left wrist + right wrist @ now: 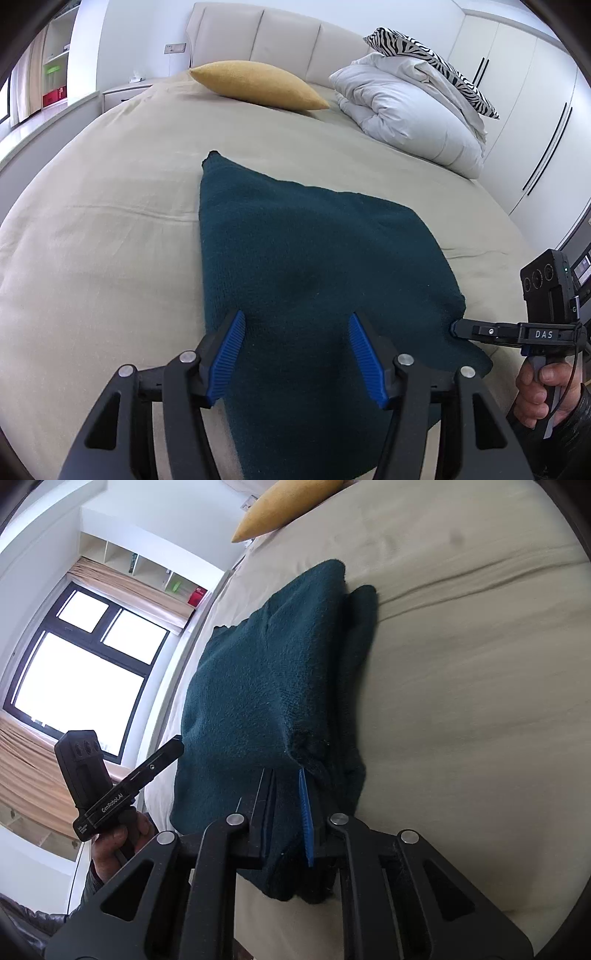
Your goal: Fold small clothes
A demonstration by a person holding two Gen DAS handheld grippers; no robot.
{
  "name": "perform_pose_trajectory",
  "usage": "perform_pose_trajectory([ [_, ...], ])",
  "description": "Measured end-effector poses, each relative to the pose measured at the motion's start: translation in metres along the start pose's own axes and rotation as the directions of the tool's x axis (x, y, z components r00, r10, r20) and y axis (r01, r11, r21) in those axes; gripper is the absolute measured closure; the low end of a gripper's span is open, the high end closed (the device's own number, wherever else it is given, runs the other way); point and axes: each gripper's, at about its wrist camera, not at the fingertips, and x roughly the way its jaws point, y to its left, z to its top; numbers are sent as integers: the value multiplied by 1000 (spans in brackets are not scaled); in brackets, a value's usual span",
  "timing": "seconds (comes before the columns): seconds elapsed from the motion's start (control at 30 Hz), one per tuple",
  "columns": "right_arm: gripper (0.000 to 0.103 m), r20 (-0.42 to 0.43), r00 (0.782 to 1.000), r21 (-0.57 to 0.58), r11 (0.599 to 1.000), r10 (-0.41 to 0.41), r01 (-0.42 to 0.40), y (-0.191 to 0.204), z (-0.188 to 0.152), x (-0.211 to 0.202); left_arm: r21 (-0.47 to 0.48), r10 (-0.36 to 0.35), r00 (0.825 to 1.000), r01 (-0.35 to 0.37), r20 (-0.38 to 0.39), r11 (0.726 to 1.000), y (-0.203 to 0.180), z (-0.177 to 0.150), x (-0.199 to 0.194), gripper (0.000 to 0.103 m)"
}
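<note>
A dark teal knitted garment lies folded in layers on the beige bed. My left gripper hovers over its near end, blue pads wide apart, open and gripping nothing. In the right wrist view the left gripper sits by the garment's left edge, carried by a hand. My right gripper is shut on a bunched corner of the garment's edge, with cloth between its jaws. From the left wrist view, the right gripper meets the garment's right edge.
A yellow pillow, a rolled white duvet and a zebra-print pillow lie by the headboard. White wardrobe doors stand to the right. A window and shelves are on the other side of the bed.
</note>
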Motion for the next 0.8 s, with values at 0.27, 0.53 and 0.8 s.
perform_pose_trajectory([
  [0.27,85,-31,996,-115,990,81,-84,54,-14,-16,14,31,1000,-31,2,999,-5,-1,2,39],
  [0.53,91,-46,995,49,995,92,-90,10,-31,-4,13,27,1000,-27,5,1000,-4,-2,1,39],
  [0.8,85,204,939,-125,944,-277,305,47,-27,-66,30,91,991,-94,94,995,-12,-1,-20,37],
])
